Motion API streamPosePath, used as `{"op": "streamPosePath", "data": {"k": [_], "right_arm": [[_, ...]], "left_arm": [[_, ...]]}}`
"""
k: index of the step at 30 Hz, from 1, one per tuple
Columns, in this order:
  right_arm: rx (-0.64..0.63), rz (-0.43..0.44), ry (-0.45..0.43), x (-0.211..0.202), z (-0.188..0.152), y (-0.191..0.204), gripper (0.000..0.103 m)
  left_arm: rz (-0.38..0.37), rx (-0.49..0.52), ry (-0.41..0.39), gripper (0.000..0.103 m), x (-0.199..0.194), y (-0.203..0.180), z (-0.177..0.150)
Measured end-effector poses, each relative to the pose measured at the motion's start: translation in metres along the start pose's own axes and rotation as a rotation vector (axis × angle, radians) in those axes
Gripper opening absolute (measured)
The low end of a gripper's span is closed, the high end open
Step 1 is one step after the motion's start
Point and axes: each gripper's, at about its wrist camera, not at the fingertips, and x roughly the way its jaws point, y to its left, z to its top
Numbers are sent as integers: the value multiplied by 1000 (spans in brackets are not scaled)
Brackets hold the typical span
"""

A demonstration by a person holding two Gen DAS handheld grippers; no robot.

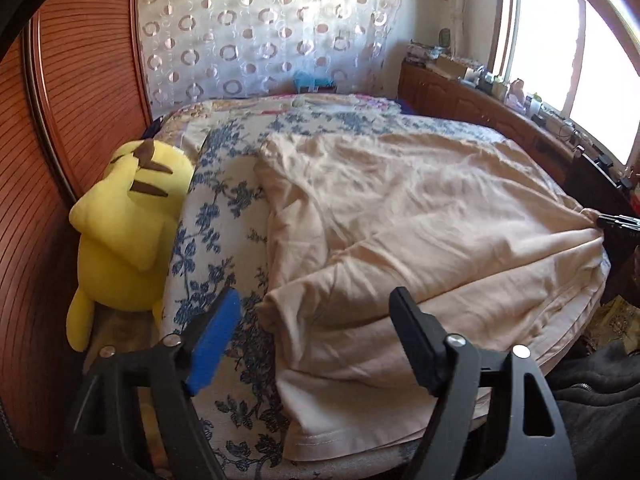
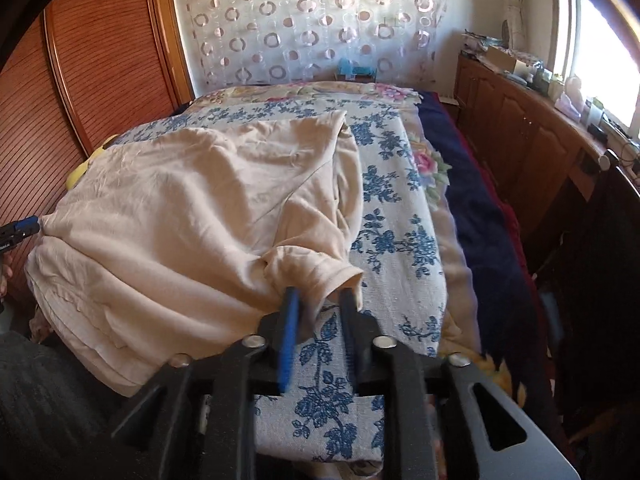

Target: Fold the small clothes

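Observation:
A beige shirt (image 1: 400,208) lies crumpled on a blue-flowered bedspread (image 1: 216,216). My left gripper (image 1: 316,292) stands wide open over the shirt's near left fold; its blue pad and black finger sit on either side of the fold without pressing it. In the right wrist view the shirt (image 2: 192,200) spreads to the left. One short sleeve (image 2: 316,268) reaches between the fingers of my right gripper (image 2: 319,291), whose jaws stand a little apart and do not squeeze the cuff. The right gripper's tip (image 1: 616,222) shows by a gathered corner at the bed's right edge.
A yellow plush toy (image 1: 128,224) lies at the bed's left side against a wooden slatted wardrobe (image 1: 80,80). A wooden sideboard (image 2: 520,128) crowded with small items runs under the window on the right. A dark blanket (image 2: 480,220) borders the bedspread.

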Motion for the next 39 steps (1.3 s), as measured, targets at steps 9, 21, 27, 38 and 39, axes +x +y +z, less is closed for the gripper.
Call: {"op": "streamPosePath", "data": {"k": [9,21,27,38,39], "right_arm": [[71,26,28,-5,-28,-18,41],[98,124,17,46,-2,4,33],[-21,174,-33,54,36,38,3],[-194,260,0,115,111,130,21],[-184,255,-10,114,114,127,34]], "left_arm": [[-50,39,-34,78,1,-32,10],[-79,50,-19,78,11,-46,10],[-67,31,1,78,17,-41,5],[-78,20,10,78,25,-40,6],[-80,22,8,78,25,-41,6]]}}
